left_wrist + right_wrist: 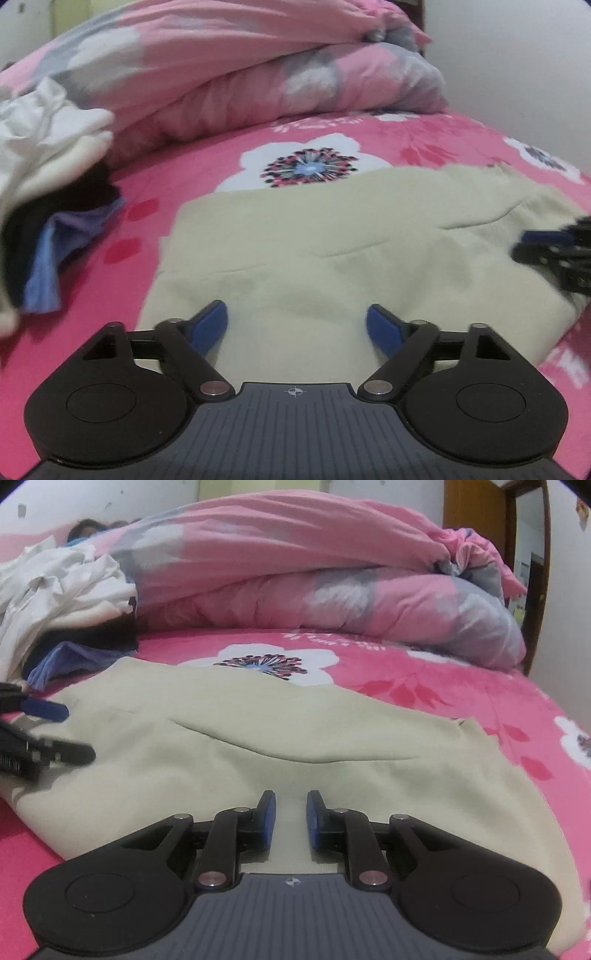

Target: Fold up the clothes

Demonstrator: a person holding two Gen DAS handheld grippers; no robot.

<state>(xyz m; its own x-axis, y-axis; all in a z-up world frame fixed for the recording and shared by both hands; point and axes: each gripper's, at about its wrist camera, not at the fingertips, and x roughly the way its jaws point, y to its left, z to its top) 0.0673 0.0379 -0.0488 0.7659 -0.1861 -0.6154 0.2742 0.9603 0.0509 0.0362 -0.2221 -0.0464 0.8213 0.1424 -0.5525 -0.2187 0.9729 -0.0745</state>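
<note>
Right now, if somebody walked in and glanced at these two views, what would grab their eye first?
Probably the pale beige garment spread flat on the bright pink flowered bedsheet, right under both grippers. Behind it a bulky pink and grey quilt is heaped across the back of the bed, and a jumble of white, black and blue clothes sits at the left.

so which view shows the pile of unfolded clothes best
The right wrist view. There the pile sits upper left, fairly sharp: white garments over a black and a blue one, beside the quilt. The left wrist view catches the pile at its left edge, blurred and cut off by the frame.
</note>
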